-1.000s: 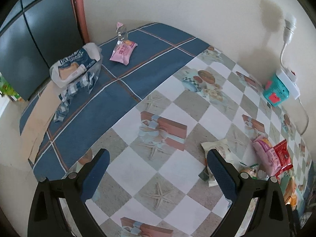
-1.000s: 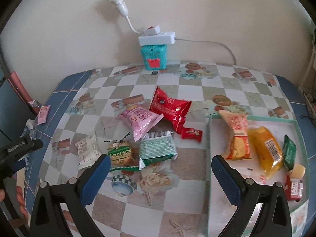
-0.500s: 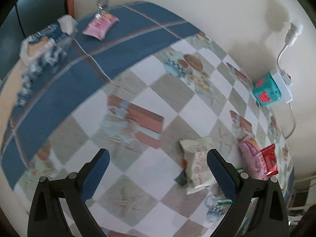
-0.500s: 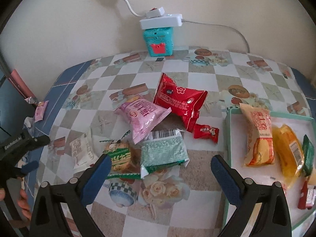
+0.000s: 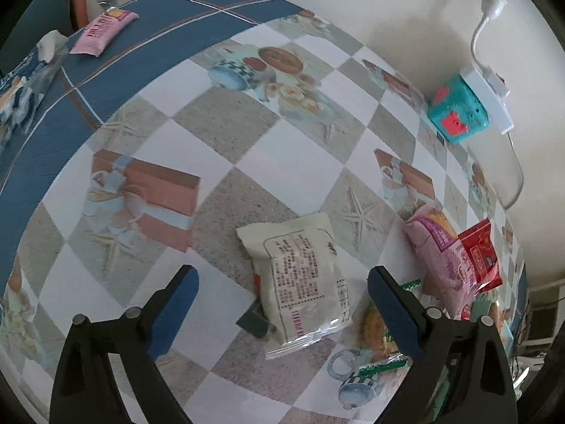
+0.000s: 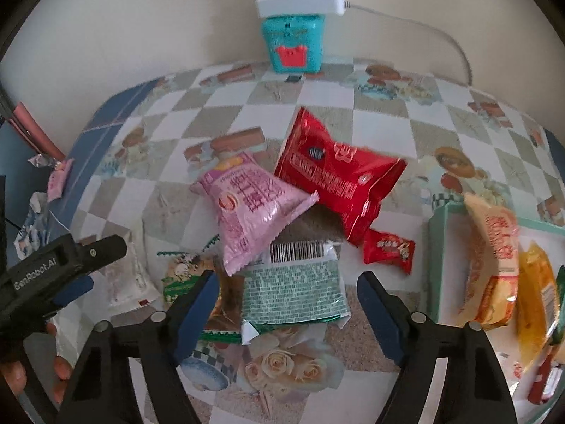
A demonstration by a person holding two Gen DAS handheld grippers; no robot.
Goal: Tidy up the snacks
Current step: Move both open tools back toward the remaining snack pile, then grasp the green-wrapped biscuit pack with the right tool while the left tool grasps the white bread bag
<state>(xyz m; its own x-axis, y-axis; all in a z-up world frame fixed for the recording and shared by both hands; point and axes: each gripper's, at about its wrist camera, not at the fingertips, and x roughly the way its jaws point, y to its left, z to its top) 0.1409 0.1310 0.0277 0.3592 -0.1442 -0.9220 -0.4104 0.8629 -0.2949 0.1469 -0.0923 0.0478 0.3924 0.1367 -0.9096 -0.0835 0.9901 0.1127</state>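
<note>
Both grippers are dropping closer to the snacks than a second ago. The left gripper (image 5: 282,293), jaws narrowing but empty, is bracketing the white packet (image 5: 300,279) at lower centre; the right gripper (image 6: 286,300), also narrowing and unclenched, is straddling the green packet (image 6: 293,289), so two pickups are probably starting

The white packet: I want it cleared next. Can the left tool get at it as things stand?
Probably yes. The white packet lies flat with nothing on top, between the open fingers of the left tool, whose jaws have just been closing slightly.
</note>
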